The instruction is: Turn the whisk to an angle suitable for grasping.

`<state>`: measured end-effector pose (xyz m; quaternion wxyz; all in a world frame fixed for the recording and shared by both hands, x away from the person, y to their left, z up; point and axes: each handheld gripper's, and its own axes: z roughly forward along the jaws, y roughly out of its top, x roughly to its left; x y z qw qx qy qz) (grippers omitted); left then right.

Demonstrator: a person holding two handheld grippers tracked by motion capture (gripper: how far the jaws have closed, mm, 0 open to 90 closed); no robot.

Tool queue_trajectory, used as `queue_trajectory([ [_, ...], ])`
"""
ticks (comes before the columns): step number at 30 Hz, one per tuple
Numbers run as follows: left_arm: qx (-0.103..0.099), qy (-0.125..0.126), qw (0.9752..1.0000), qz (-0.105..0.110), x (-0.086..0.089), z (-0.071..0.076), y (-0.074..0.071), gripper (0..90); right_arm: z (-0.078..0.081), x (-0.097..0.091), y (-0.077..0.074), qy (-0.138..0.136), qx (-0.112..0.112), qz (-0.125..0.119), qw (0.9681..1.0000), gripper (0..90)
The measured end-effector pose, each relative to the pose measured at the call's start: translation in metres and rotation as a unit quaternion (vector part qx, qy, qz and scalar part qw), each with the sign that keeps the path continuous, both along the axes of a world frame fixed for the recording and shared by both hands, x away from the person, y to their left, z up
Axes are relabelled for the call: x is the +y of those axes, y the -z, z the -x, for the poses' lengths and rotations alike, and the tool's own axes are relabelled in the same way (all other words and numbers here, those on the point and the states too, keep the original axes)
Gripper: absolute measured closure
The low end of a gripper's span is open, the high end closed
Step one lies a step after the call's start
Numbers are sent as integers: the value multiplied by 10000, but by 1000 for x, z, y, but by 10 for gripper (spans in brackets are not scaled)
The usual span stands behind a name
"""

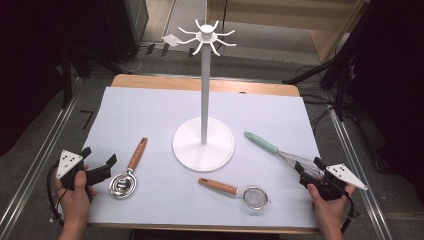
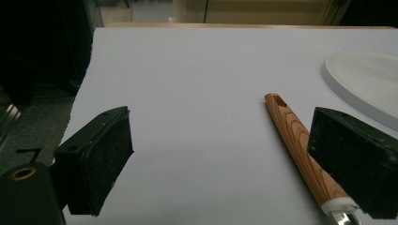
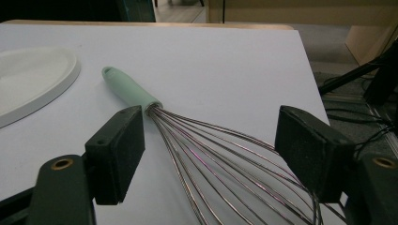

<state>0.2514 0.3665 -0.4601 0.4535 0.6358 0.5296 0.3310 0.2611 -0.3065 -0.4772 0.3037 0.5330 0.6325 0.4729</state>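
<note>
A: Left gripper (image 1: 99, 161) fingers (image 2: 96, 161) spread, empty; wooden-handled egg separator (image 1: 128, 171) beside them.

B: Right gripper (image 1: 309, 172) fingers (image 3: 117, 152) apart, straddling whisk (image 3: 197, 140) wires without touching. Hook stand (image 1: 203, 145) mid-worktop (image 1: 150, 110), strainer (image 1: 240, 191) nearer.

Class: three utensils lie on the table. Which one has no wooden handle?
The whisk, lying right of the stand's base by the right gripper: its handle is mint green.
</note>
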Motion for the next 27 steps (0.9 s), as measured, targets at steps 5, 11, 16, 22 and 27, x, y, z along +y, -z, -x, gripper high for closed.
queue_trajectory([
  [5, 1, -11, 10000, 1, 0, 0, 0, 76, 1, 0, 0, -2, -13, -11, 10000, 270],
  [11, -1, -10, 10000, 22, 0, 0, 0, 76, 0, 2, 0, -27, -7, 58, 10000, 276],
  [16, 18, -7, 10000, 16, 0, 0, 0, 76, 0, 2, 0, -55, -20, 80, 10000, 281],
  [22, 21, -9, 10000, 29, 0, 0, 0, 76, 0, 3, 0, -71, -16, 82, 9999, 290],
  [27, 8, 10, 10000, 11, 0, 0, 0, 76, 1, 5, 0, -129, -25, 144, 9998, 309],
])
